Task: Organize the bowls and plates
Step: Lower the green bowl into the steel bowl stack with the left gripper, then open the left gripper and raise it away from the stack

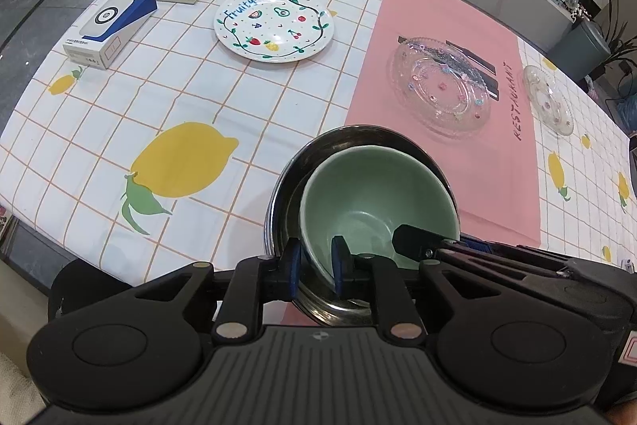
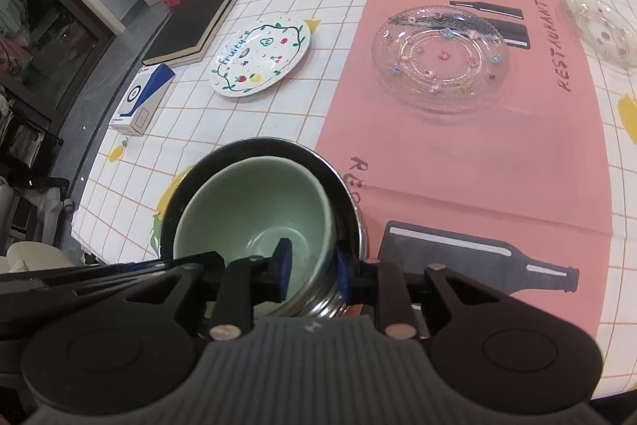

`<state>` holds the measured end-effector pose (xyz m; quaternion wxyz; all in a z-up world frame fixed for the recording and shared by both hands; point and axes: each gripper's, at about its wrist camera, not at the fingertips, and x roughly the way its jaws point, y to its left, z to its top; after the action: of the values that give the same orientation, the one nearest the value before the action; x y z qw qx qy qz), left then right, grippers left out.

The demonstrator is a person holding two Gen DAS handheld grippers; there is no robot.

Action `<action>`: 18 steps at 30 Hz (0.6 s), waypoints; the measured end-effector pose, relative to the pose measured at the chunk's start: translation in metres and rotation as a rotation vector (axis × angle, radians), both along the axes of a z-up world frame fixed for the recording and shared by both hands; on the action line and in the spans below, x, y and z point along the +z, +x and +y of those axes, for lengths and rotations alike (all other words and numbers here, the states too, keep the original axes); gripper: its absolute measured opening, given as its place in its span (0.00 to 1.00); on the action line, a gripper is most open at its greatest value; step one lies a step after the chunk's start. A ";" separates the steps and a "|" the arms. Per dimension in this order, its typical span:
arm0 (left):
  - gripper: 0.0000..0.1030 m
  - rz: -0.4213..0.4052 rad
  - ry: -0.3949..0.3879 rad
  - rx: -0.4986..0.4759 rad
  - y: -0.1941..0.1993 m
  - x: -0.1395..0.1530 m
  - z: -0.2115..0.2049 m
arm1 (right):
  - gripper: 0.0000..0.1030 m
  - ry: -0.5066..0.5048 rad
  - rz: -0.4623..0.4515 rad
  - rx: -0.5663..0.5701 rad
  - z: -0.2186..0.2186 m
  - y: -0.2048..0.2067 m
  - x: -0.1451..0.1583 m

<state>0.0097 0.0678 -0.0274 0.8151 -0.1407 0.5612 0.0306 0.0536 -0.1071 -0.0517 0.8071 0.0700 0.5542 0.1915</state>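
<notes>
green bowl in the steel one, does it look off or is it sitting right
The green bowl sits tilted and off-centre inside the steel bowl, leaning against one side rather than nesting flat. Nothing looks spilled or broken.

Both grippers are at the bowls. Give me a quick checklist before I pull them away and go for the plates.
1. Green bowl nested in steel bowl: ok, though off-centre.
2. Left gripper loose on the green bowl's wall: ok, gap shows at the inner pad.
3. Right gripper loose too: ok, inner pad stands off the wall.
4. Steel bowl fully supported at the near table edge: cannot tell, grippers hide its base.
5. Fruit plate and large glass plate lie free, nothing on them: ok.
</notes>
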 end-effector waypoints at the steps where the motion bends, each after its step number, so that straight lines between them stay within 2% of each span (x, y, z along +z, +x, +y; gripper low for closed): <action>1: 0.17 0.002 0.000 0.001 0.000 0.000 0.000 | 0.22 -0.002 0.001 0.000 0.000 0.001 0.000; 7: 0.18 0.003 0.007 -0.002 0.001 0.002 0.000 | 0.23 0.003 0.015 -0.003 -0.001 0.002 0.003; 11: 0.20 -0.021 0.027 -0.001 0.001 0.009 0.002 | 0.31 0.006 -0.008 -0.003 -0.002 0.002 0.010; 18: 0.23 -0.038 0.013 -0.006 0.004 0.015 0.005 | 0.35 0.026 -0.033 0.005 -0.008 0.000 0.020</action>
<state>0.0134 0.0729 -0.0121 0.8266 -0.1343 0.5457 0.0294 0.0540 -0.1147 -0.0314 0.8146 0.0759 0.5385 0.2017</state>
